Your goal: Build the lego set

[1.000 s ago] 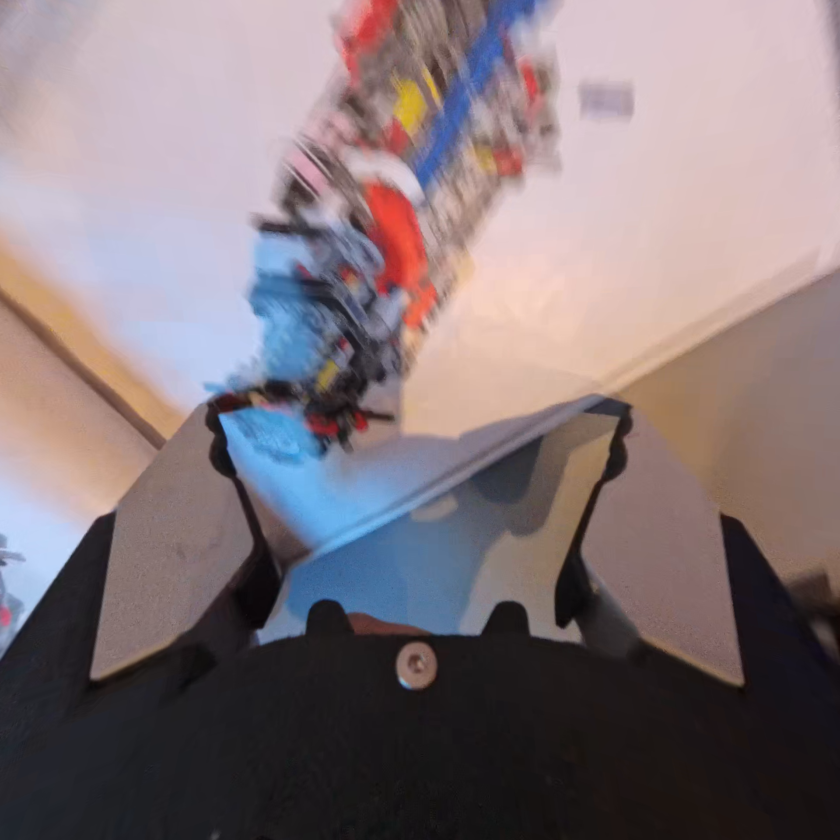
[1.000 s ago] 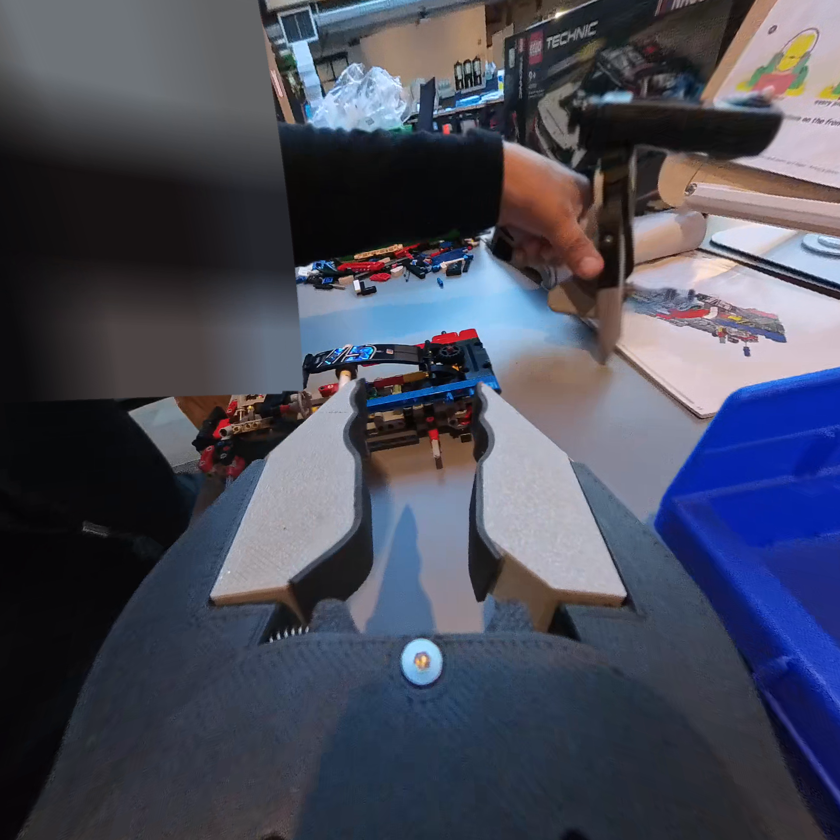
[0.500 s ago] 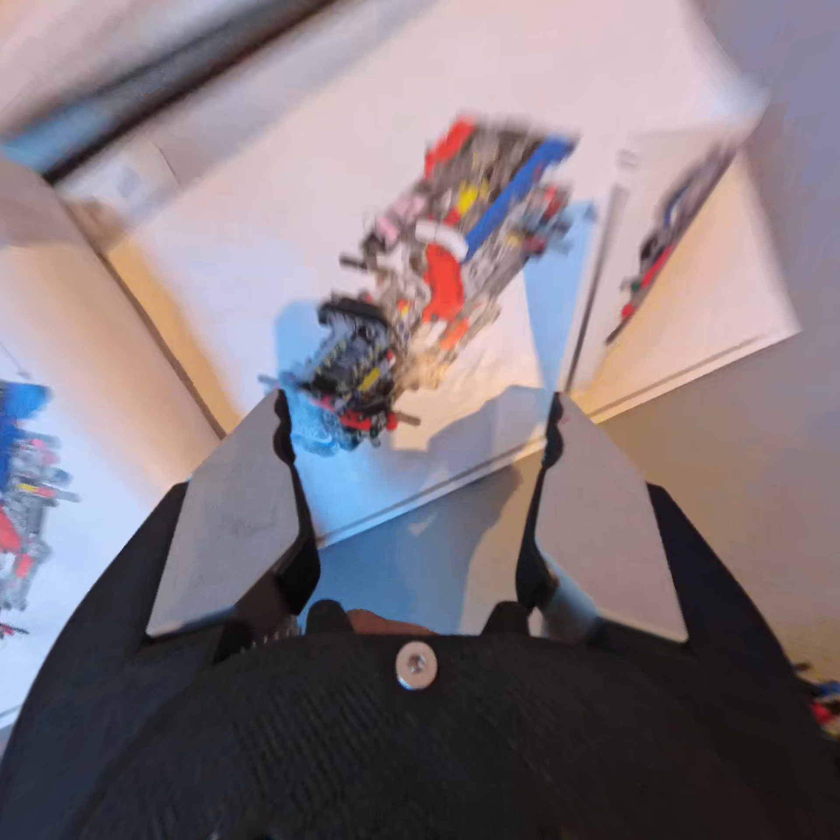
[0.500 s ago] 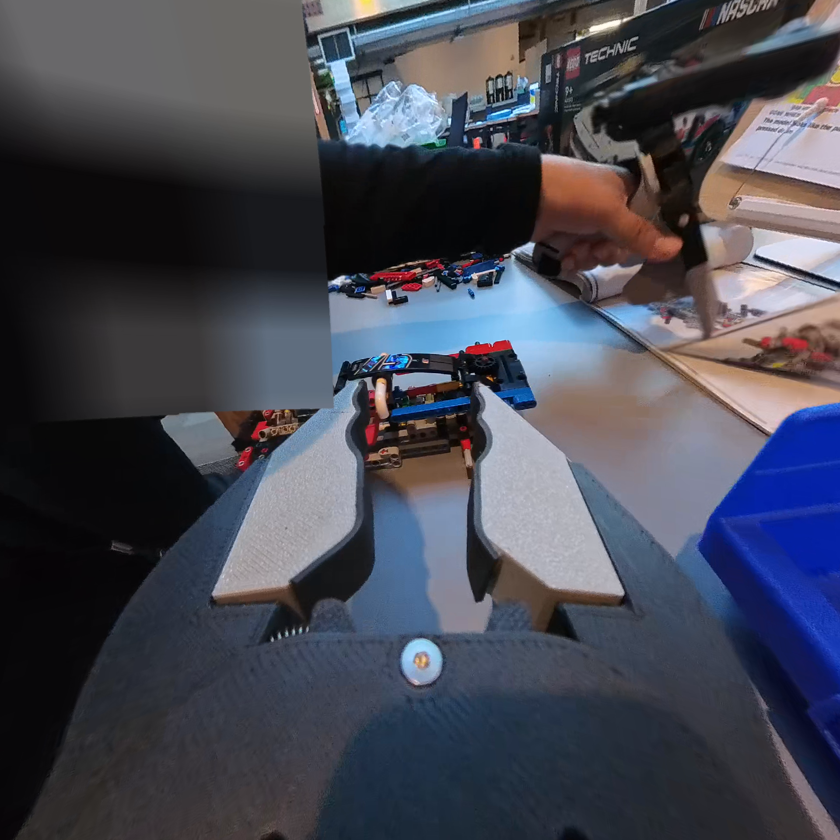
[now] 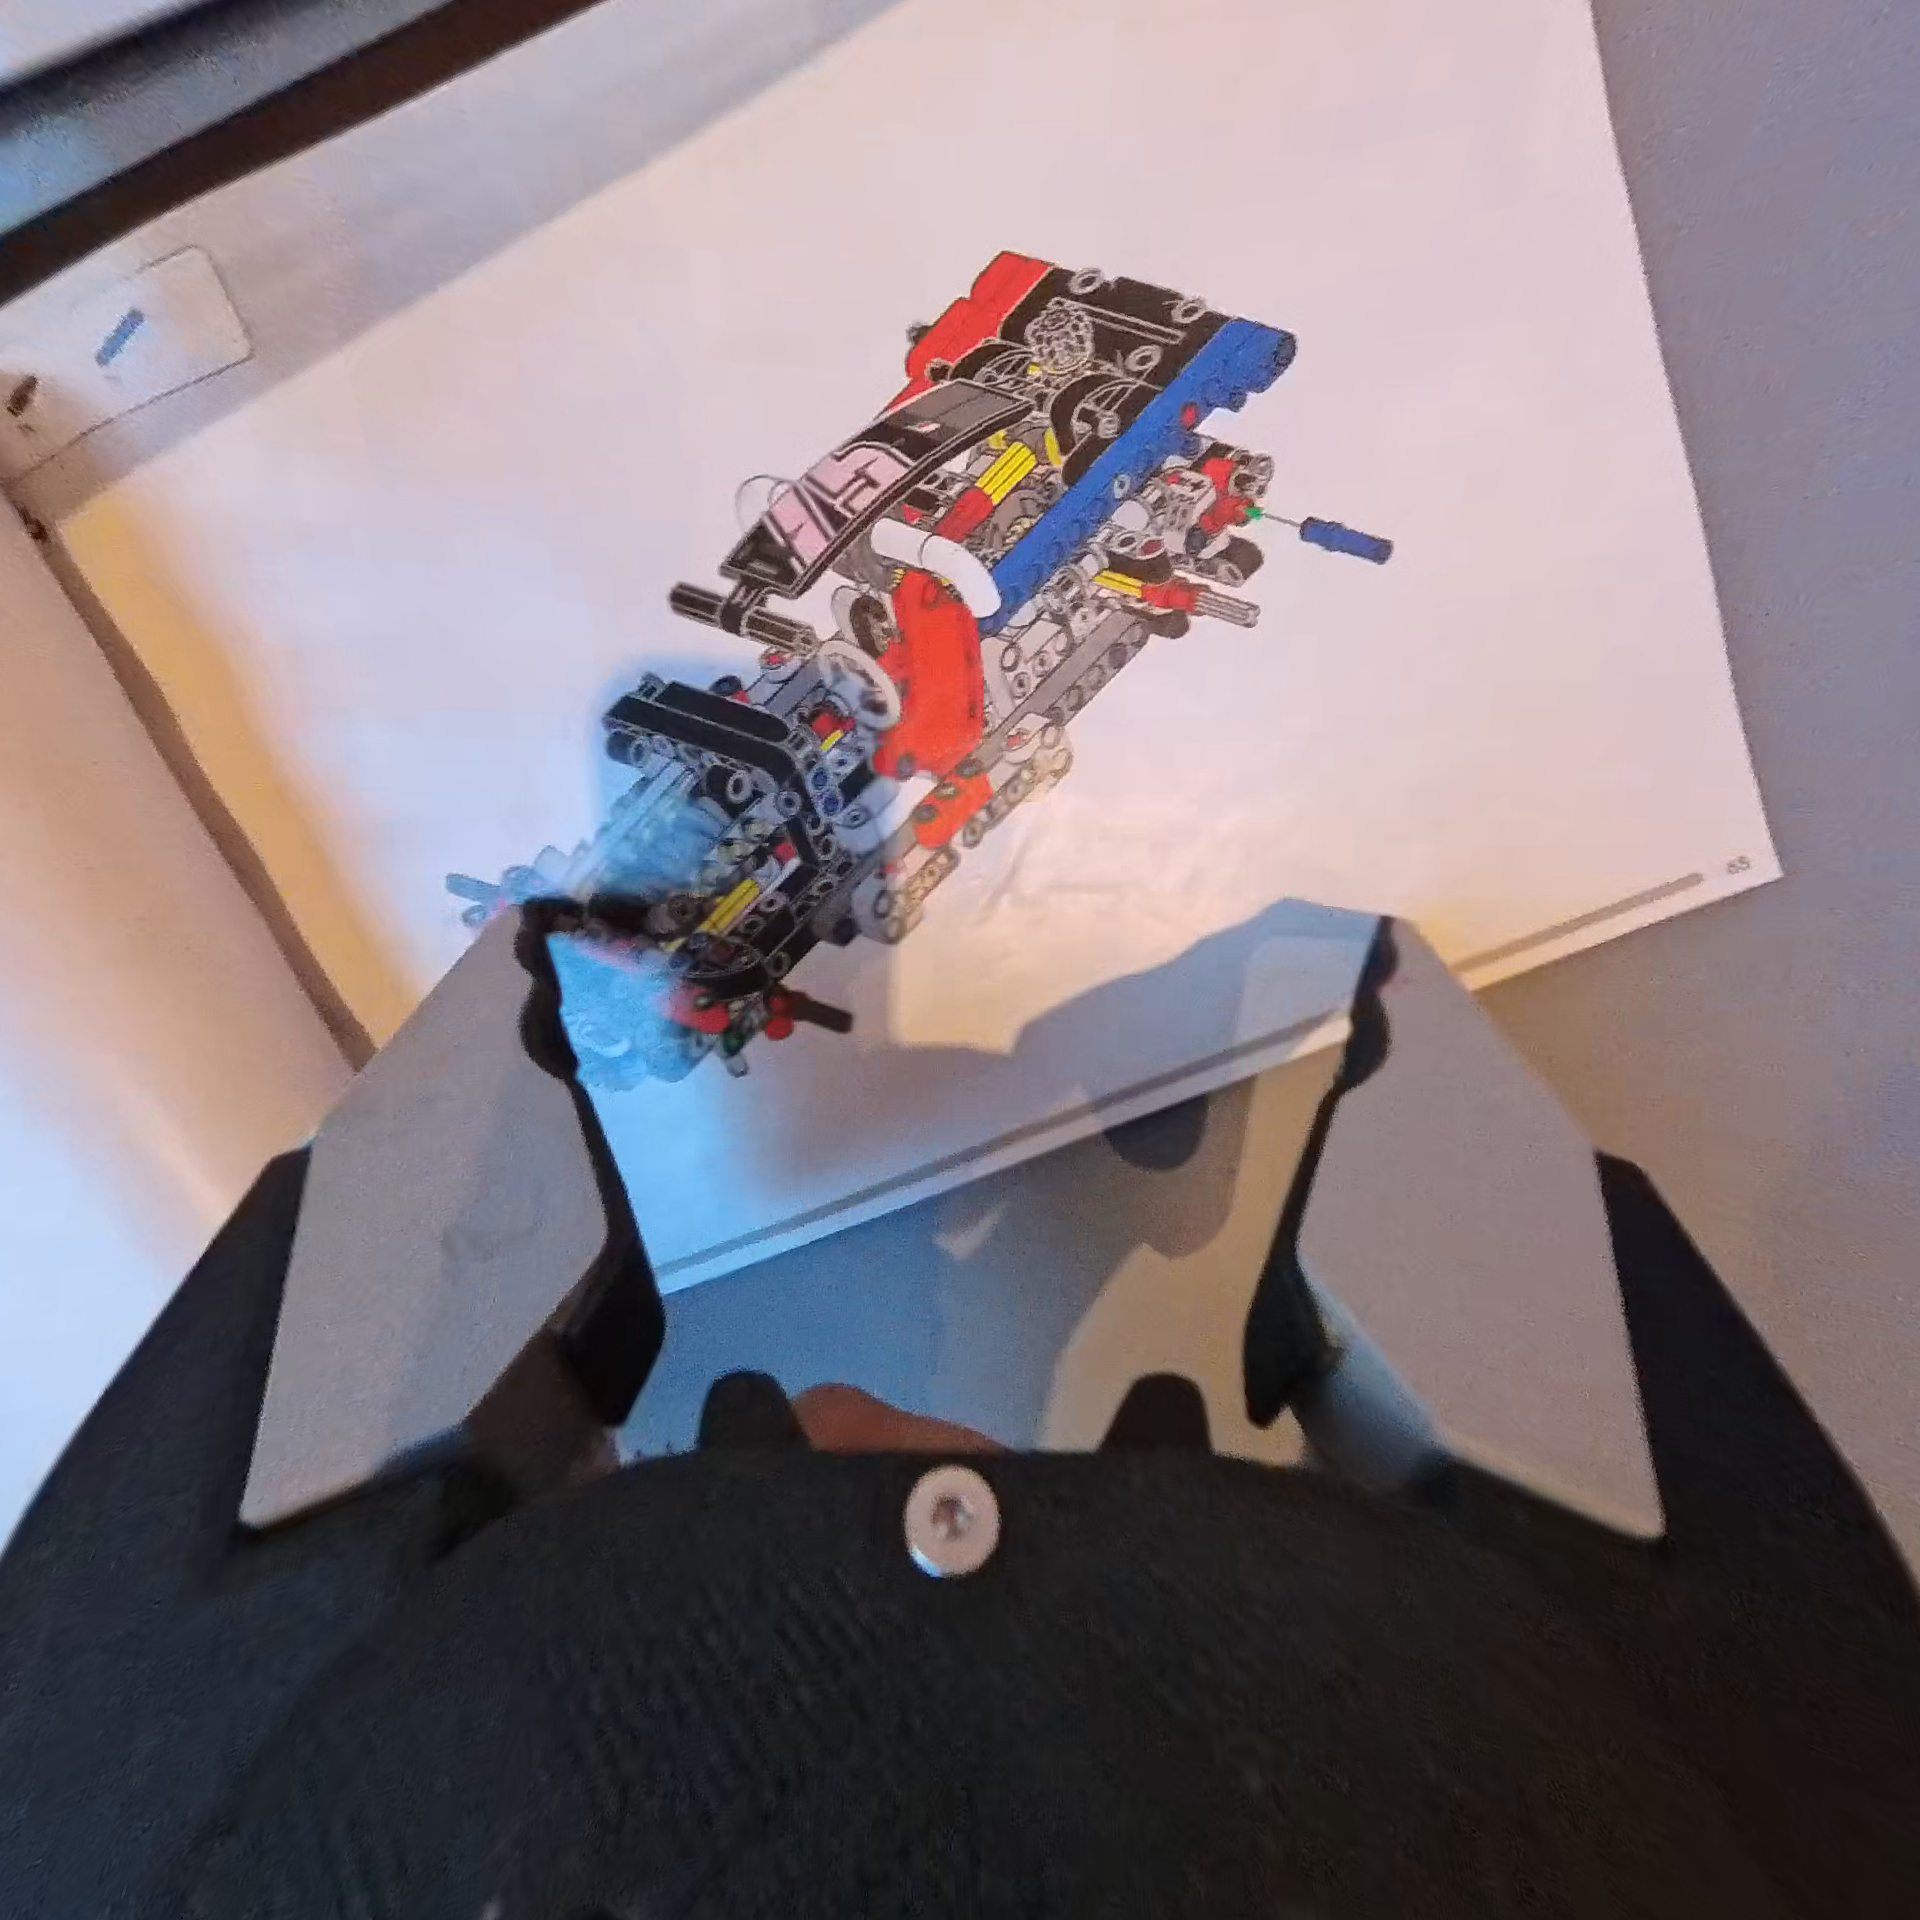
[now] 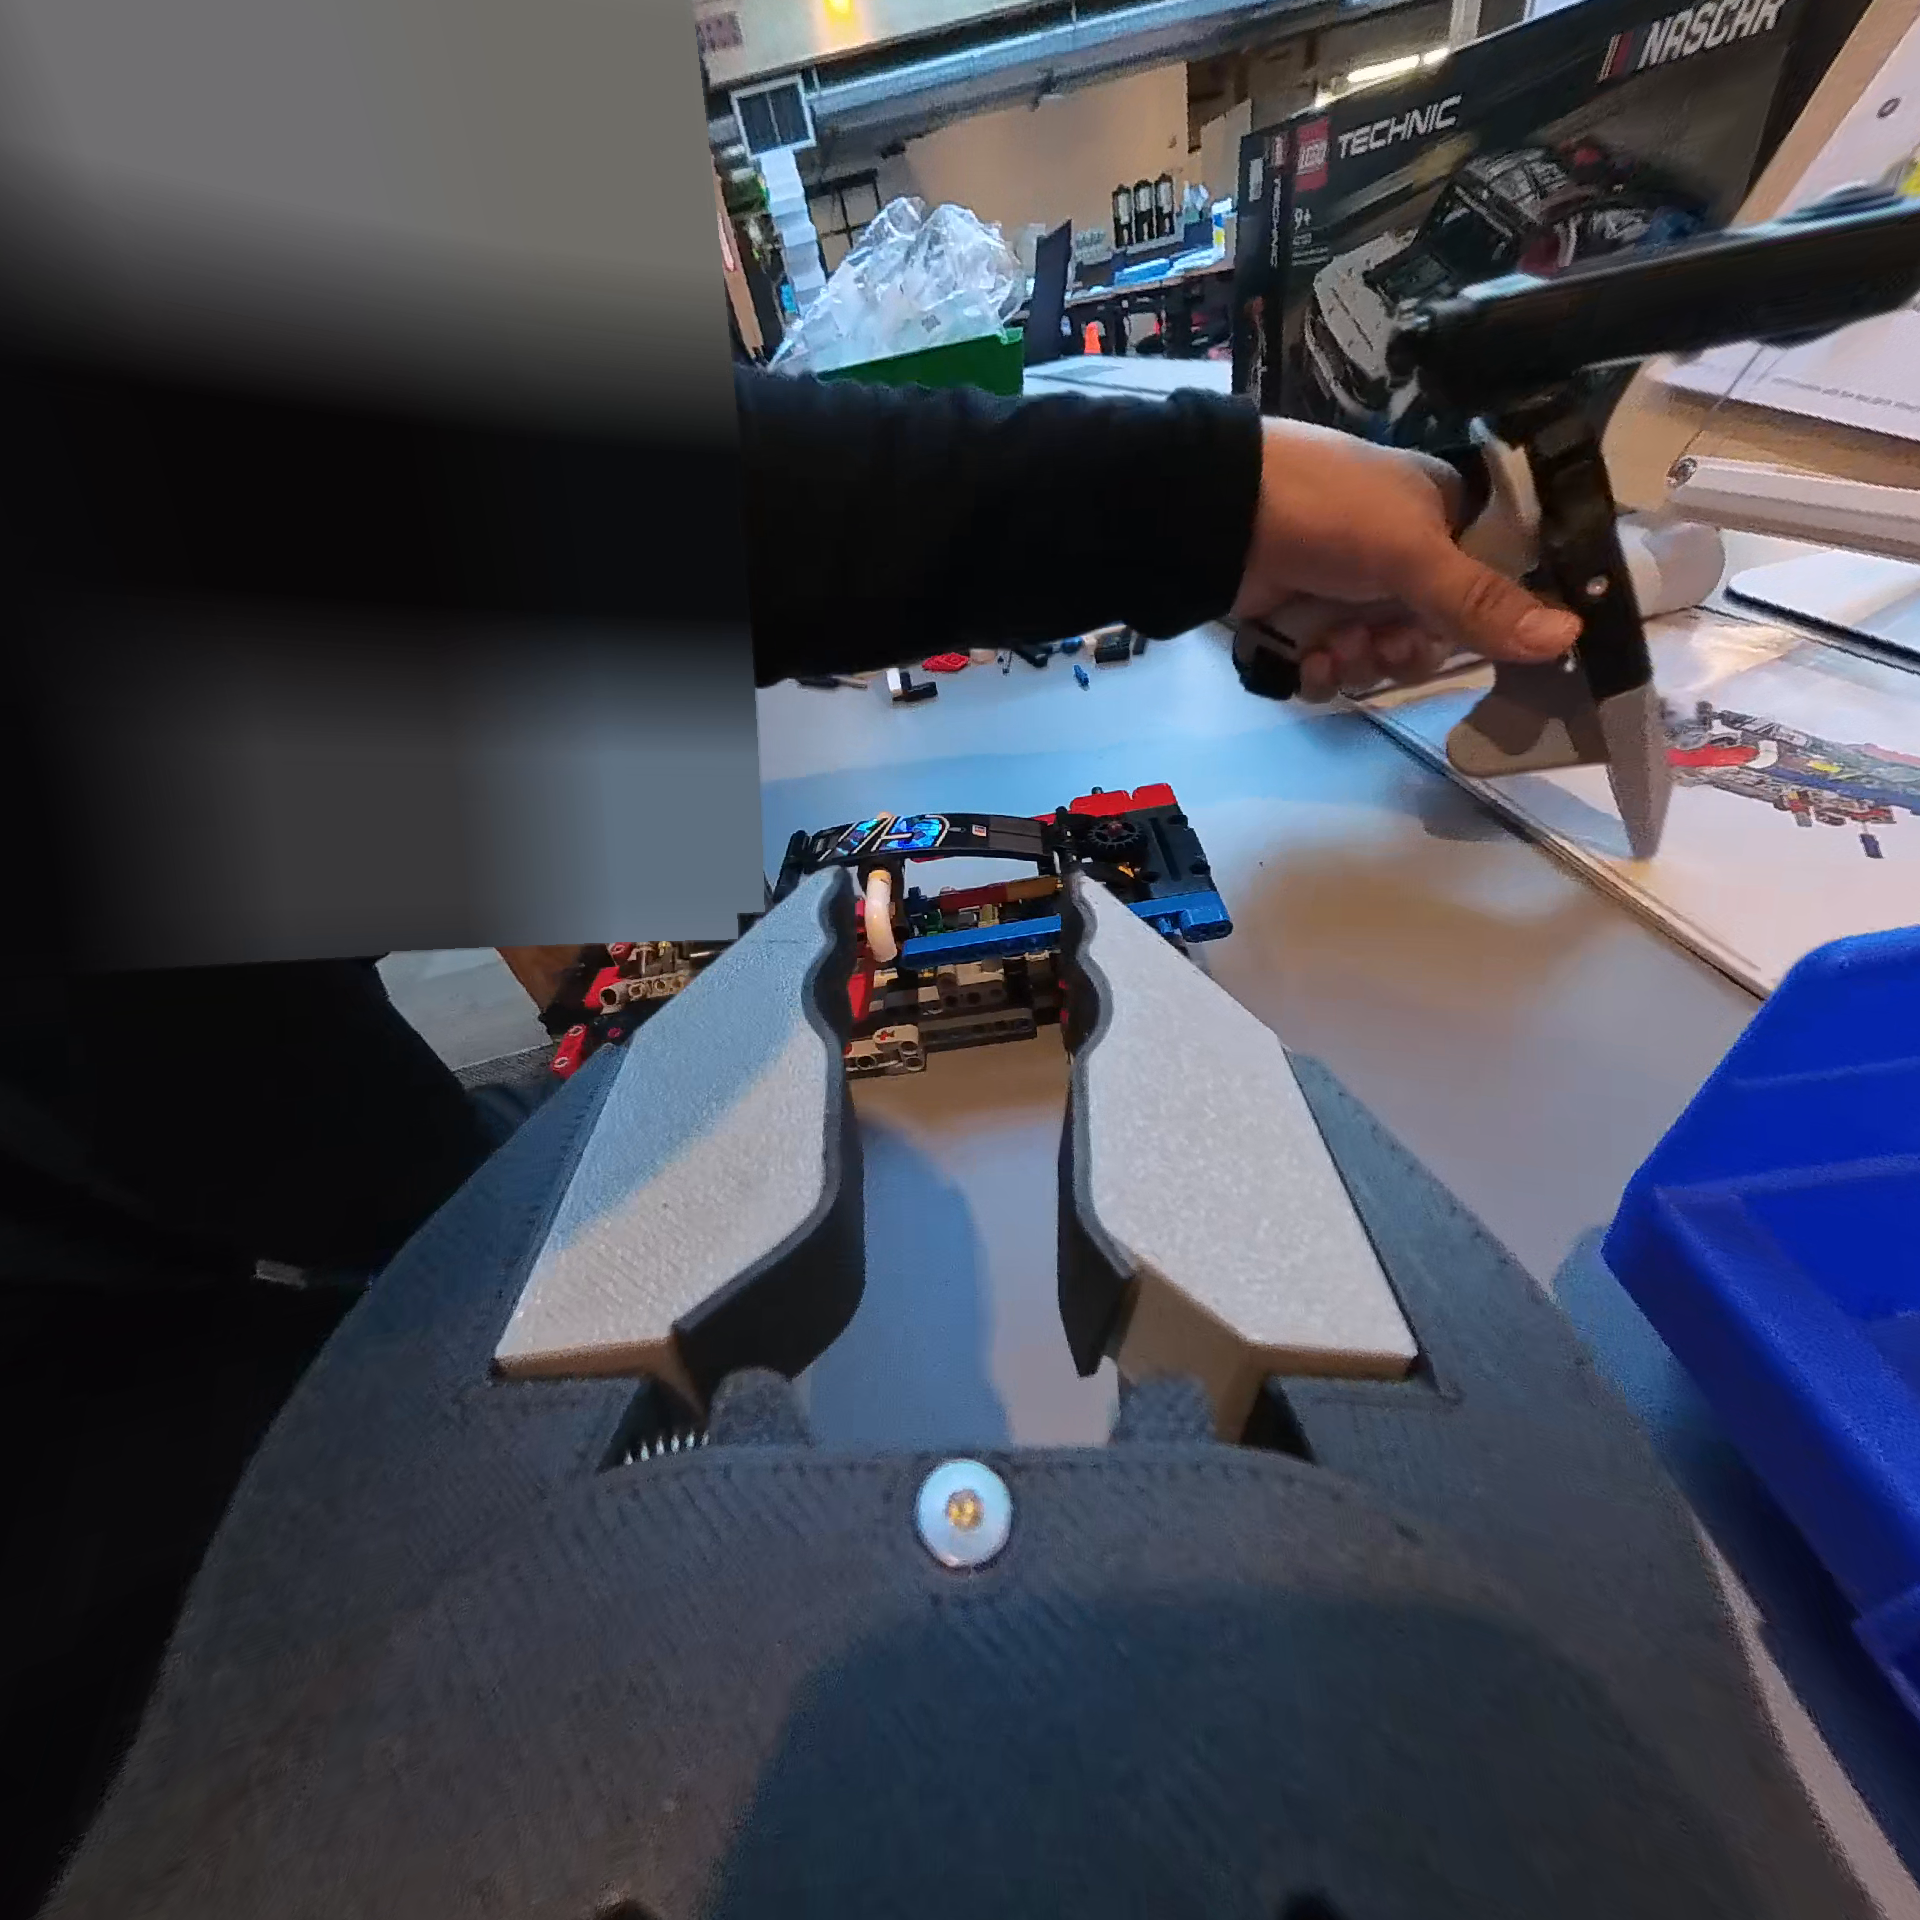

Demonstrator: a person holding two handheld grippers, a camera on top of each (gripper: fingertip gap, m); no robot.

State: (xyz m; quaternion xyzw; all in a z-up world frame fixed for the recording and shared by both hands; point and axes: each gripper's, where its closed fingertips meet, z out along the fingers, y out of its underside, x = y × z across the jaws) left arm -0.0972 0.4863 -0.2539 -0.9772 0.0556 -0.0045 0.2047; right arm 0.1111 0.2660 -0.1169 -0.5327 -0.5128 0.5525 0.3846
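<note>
In the left wrist view the left tongs stood spread wide with nothing between the two fingers, hanging over the open instruction booklet. The booklet's white page filled the upper half of the frame and bore a coloured drawing of the model at its centre. The page's lower edge ran between the fingertips, and grey desk showed at the right.

In the right wrist view the right tongs were narrowed around the partly built lego car, which sat on the desk at the centre of the frame. The fingertips lay on either side of its blue beam and black chassis; whether they actually pressed on it could not be told. A person's hand in a dark sleeve reached across the upper middle, holding the left tongs with their tips down on the booklet at the right edge. A blue bin stood at the lower right, loose pieces lay farther back on the desk, and the set's box stood upright at the upper right.
</note>
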